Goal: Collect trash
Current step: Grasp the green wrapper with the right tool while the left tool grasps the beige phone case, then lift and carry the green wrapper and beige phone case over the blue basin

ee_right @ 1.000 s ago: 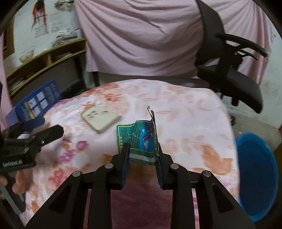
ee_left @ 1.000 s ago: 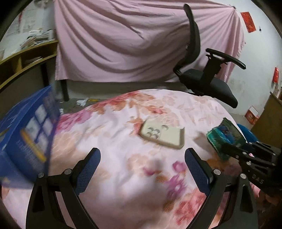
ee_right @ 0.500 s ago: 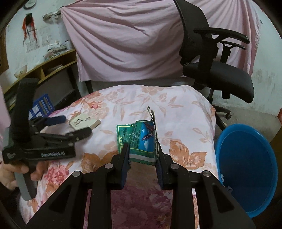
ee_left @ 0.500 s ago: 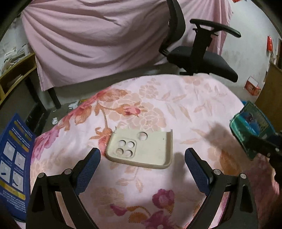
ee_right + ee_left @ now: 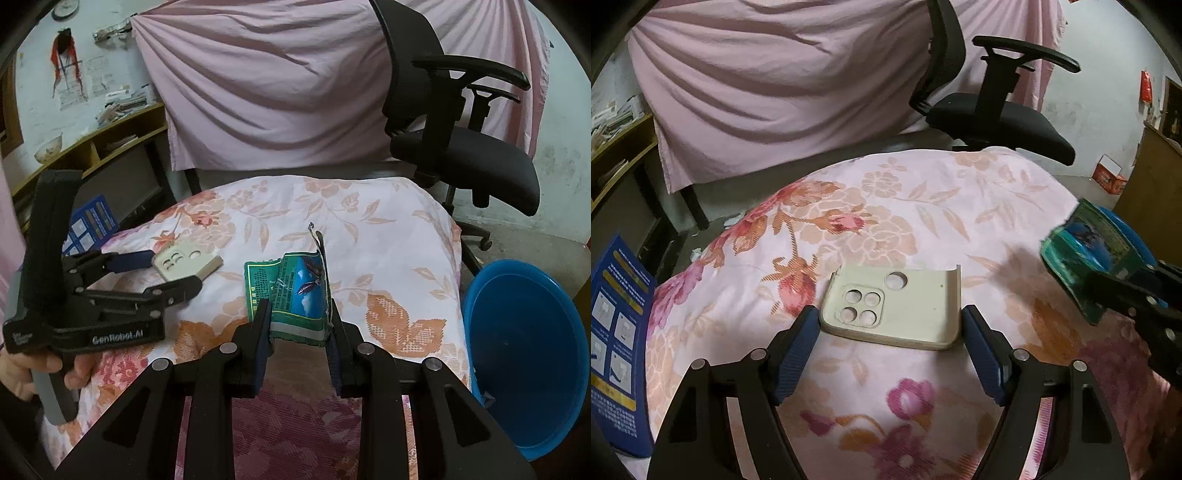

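Note:
A beige phone case [image 5: 897, 308] lies face down on the flowered cloth [image 5: 923, 206]; it also shows in the right wrist view [image 5: 186, 263]. My left gripper [image 5: 890, 332] is open, its blue pads on either side of the case's near end. My right gripper [image 5: 297, 319] is shut on a green and blue snack wrapper [image 5: 291, 286] and holds it above the cloth; the wrapper also shows in the left wrist view [image 5: 1086, 251]. A blue bin [image 5: 524, 354] stands on the floor to the right of the table.
A black office chair [image 5: 458, 140] stands behind the table on the right. A pink sheet [image 5: 280, 81] hangs at the back. A blue leaflet [image 5: 617, 332] lies at the table's left edge. Wooden shelves [image 5: 92, 144] are at the left.
My left gripper has moved forward and down, so its open fingers now flank the phone case. My right gripper, still holding the wrapper, has shifted right, bringing the blue bin further into view.

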